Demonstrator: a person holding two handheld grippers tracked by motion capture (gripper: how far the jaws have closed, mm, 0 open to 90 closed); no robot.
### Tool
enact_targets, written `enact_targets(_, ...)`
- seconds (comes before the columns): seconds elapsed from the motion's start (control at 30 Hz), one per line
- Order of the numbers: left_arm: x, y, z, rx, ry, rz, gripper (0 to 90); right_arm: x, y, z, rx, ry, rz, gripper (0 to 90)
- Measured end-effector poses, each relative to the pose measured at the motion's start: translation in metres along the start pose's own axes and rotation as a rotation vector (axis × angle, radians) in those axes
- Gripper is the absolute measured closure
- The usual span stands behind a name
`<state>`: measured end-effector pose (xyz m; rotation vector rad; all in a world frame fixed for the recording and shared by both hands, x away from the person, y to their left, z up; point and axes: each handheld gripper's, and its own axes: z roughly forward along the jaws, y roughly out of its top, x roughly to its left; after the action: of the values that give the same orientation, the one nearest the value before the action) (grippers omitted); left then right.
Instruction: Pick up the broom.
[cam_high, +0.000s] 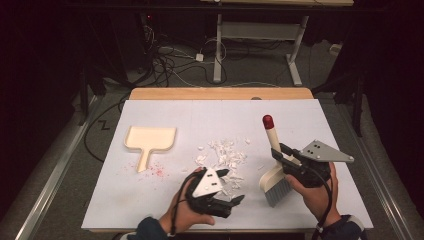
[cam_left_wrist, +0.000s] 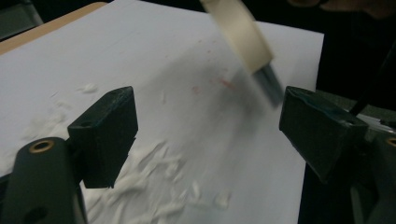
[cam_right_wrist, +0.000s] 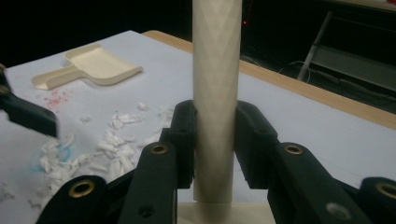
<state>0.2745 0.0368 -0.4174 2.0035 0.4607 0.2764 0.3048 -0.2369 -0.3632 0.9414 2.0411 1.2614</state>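
Seen from across the room, the right gripper (cam_high: 284, 159) has its fingers (cam_right_wrist: 184, 135) clamped around the cream cylindrical handle of a small red-tipped hand brush (cam_high: 274, 165), held roughly upright with its grey bristles down on the white sheet covering the counter (cam_high: 320, 125), just right of a scatter of white paper scraps (cam_high: 226, 156). The left gripper (cam_high: 235, 192) hangs low at the near edge of that scatter, its fingers (cam_left_wrist: 105, 135) spread apart and empty. A cream plastic dustpan (cam_high: 149, 140) lies well apart to the left, mouth facing away, beside faint red specks (cam_high: 156, 171). Judged from this layout, the step is sweeping: short, low strokes toward the dustpan should gather the scraps without flicking them, and the free gripper could steady the pan.
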Motion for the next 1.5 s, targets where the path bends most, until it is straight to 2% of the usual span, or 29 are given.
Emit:
enact_targets(0.03, -0.003, 0.003, 0.008, -0.014, -0.005, 0.002, 18.3, 0.005, 0.0, 0.002, -0.006, 0.003, 0.004, 71.7)
enact_targets(0.07, -0.007, 0.007, 0.022, -0.035, -0.012, -0.035, 20.2, 0.013, 0.0, 0.004, -0.014, 0.014, 0.017, 71.7)
enact_targets(0.17, -0.008, 0.008, 0.031, -0.047, -0.002, -0.058, 22.6, 0.023, 0.0, 0.006, -0.024, 0.02, -0.002, 71.7)
enact_targets(0.2, -0.006, 0.008, 0.04, -0.065, -0.006, -0.117, 25.9, 0.027, 0.0, 0.007, -0.035, 0.017, -0.006, 71.7)
enact_targets(0.23, -0.006, 0.008, 0.04, -0.065, -0.006, -0.117, 29.3, 0.029, 0.001, 0.007, -0.03, 0.028, -0.01, 71.7)
enact_targets(0.27, -0.003, 0.006, 0.043, -0.079, -0.016, -0.151, 32.2, 0.032, 0.001, 0.007, -0.036, 0.031, -0.011, 71.7)
enact_targets(0.3, -0.002, 0.005, 0.044, -0.074, -0.017, -0.161, 34.9, 0.033, 0.001, 0.007, -0.041, 0.029, -0.011, 71.7)
enact_targets(0.47, 0.003, 0.002, 0.043, -0.075, -0.039, -0.18, 52.0, 0.043, 0.004, 0.005, -0.053, 0.027, -0.041, 71.5)
enact_targets(0.5, 0.004, 0.002, 0.041, -0.079, -0.041, -0.181, 58.4, 0.044, 0.004, 0.004, -0.06, 0.023, -0.043, 71.5)
enact_targets(0.6, 0.008, 0.001, 0.037, -0.075, -0.042, -0.183, 63.5, 0.048, 0.005, 0.002, -0.069, 0.024, -0.051, 71.3)
enact_targets(0.7, 0.015, 0.003, 0.028, -0.041, -0.047, -0.126, 64.5, 0.046, 0.008, -0.001, -0.075, 0.063, -0.056, 69.9)
enact_targets(0.77, 0.019, 0.002, 0.02, 0.009, -0.08, -0.069, 64.6, 0.042, 0.009, -0.005, -0.094, 0.111, -0.079, 64.7)
enact_targets(0.8, 0.019, 0.002, 0.02, 0.009, -0.08, -0.069, 64.6, 0.041, 0.009, -0.008, -0.105, 0.136, -0.098, 61.8)
enact_targets(0.83, 0.021, 0.0, 0.016, 0.026, -0.092, -0.048, 64.6, 0.041, 0.009, -0.008, -0.105, 0.136, -0.098, 61.8)
enact_targets(0.87, 0.023, 0.0, 0.013, 0.044, -0.102, -0.034, 64.6, 0.037, 0.01, -0.012, -0.106, 0.223, -0.163, 54.4)
enact_targets(0.9, 0.025, 0.0, 0.011, 0.057, -0.115, -0.028, 64.6, 0.036, 0.01, -0.013, -0.079, 0.253, -0.199, 51.6)
enact_targets(0.97, 0.031, 0.001, 0.001, 0.069, -0.157, 0.008, 64.5, 0.032, 0.008, -0.01, -0.008, 0.335, -0.229, 47.7)
enact_targets(1.0, 0.031, 0.001, 0.001, 0.069, -0.157, 0.008, 64.6, 0.031, 0.006, -0.009, 0.018, 0.359, -0.245, 47.9)
enact_targets(1.03, 0.032, 0.001, -0.003, 0.067, -0.175, 0.024, 64.6, 0.031, 0.006, -0.009, 0.018, 0.359, -0.245, 47.9)
enact_targets(1.07, 0.032, 0.001, -0.006, 0.059, -0.192, 0.036, 64.5, 0.03, 0.004, -0.007, 0.037, 0.393, -0.261, 47.5)
enact_targets(1.1, 0.031, 0.001, -0.011, 0.065, -0.208, 0.072, 64.5, 0.035, 0.003, -0.003, 0.084, 0.423, -0.323, 45.0)
enact_targets(1.13, 0.031, 0.001, -0.012, 0.063, -0.213, 0.084, 64.5, 0.037, 0.002, -0.001, 0.101, 0.412, -0.347, 44.0)
enact_targets(1.23, 0.03, 0.003, -0.016, 0.067, -0.231, 0.112, 64.5, 0.038, -0.004, 0.008, 0.137, 0.474, -0.354, 42.5)
enact_targets(1.27, 0.027, 0.003, -0.018, 0.075, -0.253, 0.147, 64.5, 0.039, -0.007, 0.012, 0.161, 0.49, -0.359, 41.6)
enact_targets(1.3, 0.025, 0.004, -0.019, 0.079, -0.259, 0.159, 64.5, 0.038, -0.01, 0.016, 0.179, 0.507, -0.364, 40.5)
enact_targets(1.37, 0.025, 0.004, -0.02, 0.067, -0.28, 0.158, 64.5, 0.038, -0.015, 0.023, 0.215, 0.58, -0.359, 42.9)
enact_targets(1.4, 0.025, 0.004, -0.02, 0.063, -0.288, 0.156, 64.5, 0.04, -0.018, 0.026, 0.223, 0.594, -0.369, 45.1)
enact_targets(1.47, 0.027, 0.003, -0.021, 0.054, -0.308, 0.158, 64.5, 0.041, -0.021, 0.029, 0.222, 0.663, -0.366, 52.5)
enact_targets(1.5, 0.028, 0.003, -0.021, 0.039, -0.315, 0.152, 64.4, 0.041, -0.022, 0.031, 0.205, 0.673, -0.362, 56.1)
